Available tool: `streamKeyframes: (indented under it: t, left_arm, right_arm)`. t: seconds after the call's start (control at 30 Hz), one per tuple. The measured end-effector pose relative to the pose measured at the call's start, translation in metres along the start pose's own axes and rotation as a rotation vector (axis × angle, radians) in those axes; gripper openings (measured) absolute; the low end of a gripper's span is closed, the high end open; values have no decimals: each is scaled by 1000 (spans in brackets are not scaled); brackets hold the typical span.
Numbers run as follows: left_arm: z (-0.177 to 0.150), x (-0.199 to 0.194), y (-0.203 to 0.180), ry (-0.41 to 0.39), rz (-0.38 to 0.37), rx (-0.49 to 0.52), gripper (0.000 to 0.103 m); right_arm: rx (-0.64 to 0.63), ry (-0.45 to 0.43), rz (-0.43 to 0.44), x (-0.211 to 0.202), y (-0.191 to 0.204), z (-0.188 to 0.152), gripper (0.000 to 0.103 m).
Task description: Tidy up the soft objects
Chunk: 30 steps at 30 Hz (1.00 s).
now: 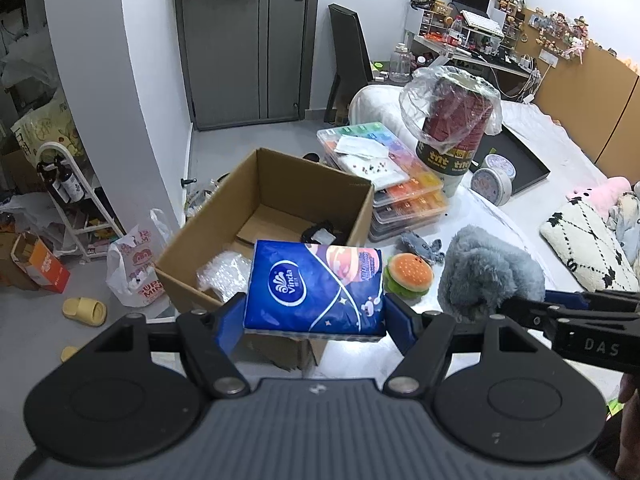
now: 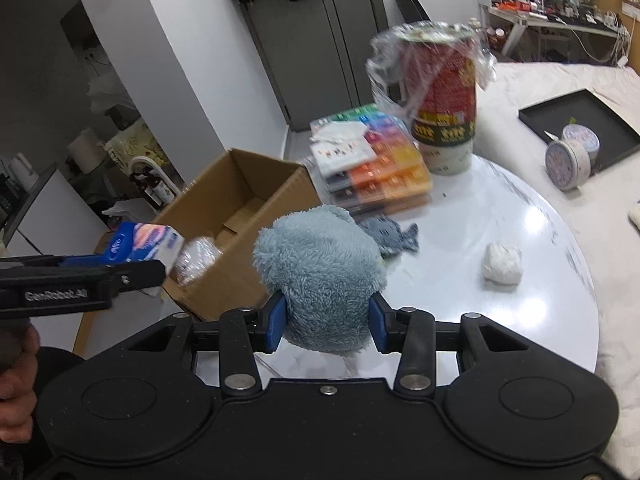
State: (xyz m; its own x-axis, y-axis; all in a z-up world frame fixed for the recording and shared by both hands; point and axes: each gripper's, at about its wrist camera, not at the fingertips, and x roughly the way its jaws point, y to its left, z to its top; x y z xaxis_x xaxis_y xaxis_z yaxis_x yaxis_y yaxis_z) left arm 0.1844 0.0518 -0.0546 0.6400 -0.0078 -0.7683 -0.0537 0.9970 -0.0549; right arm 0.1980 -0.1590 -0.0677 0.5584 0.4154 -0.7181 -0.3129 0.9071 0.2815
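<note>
My left gripper (image 1: 314,316) is shut on a blue Vinda tissue pack (image 1: 316,286) and holds it over the near edge of an open cardboard box (image 1: 276,200). My right gripper (image 2: 326,326) is shut on a fluffy grey-blue plush (image 2: 320,276), held above the white round table (image 2: 520,240). The plush also shows in the left wrist view (image 1: 486,276), and the tissue pack in the right wrist view (image 2: 140,242). A plush burger (image 1: 408,272), a small grey plush toy (image 1: 422,242) and a white soft lump (image 2: 502,266) lie on the table.
A stack of colourful bead cases (image 1: 400,184) and a tall plastic-wrapped tub (image 1: 452,128) stand at the table's far side. A bed holds a black tray (image 2: 580,128), round tins (image 2: 568,160) and pillows (image 1: 580,240). Bags and slippers (image 1: 84,311) lie on the floor.
</note>
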Motion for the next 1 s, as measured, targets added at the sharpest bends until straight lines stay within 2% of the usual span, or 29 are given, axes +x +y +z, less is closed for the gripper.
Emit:
streamKeyframes:
  t: [0.67, 1.0]
  left_arm:
    - [28, 6, 26, -22, 54, -16, 71]
    - [45, 35, 42, 3, 77, -38, 71]
  right_arm:
    - [-89, -44, 53, 6, 42, 43, 41]
    - [-150, -34, 82, 35, 53, 68, 41]
